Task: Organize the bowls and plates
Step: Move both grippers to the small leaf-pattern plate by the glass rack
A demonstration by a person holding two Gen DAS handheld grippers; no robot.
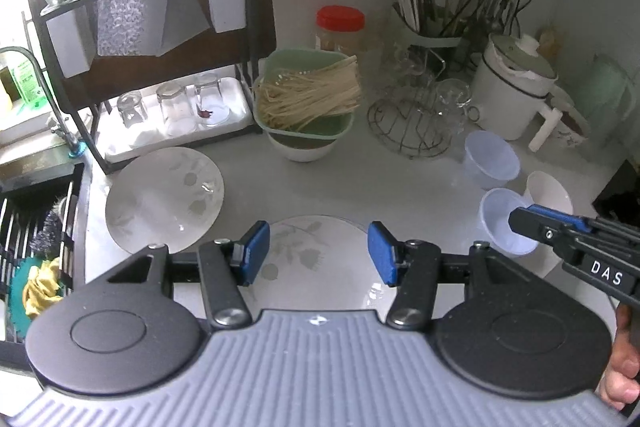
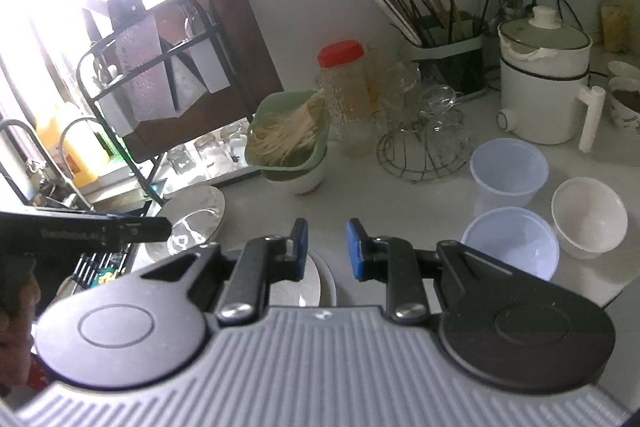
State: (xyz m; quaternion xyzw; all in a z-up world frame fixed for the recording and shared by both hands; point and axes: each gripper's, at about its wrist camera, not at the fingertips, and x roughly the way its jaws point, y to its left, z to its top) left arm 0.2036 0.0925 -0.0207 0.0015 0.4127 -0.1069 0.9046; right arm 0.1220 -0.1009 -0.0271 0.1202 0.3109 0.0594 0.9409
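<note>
Countertop [image 1: 340,179] crowded; plate [image 1: 320,259] at near edge, bowls [image 2: 510,251] right.

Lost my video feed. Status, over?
Left gripper open, empty above floral white plate. Right gripper open, empty. Translucent plastic bowls, white ceramic bowl unstacked. Nothing obstructing.

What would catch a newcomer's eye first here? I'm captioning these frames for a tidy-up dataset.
Probably the green strainer heaped with pale chopsticks, sitting on a white bowl mid-counter, with the red-lidded jar behind it. Nearer, two floral plates lie flat in front of the open left gripper; at right, translucent plastic bowls cluster beside a white bowl.
</note>
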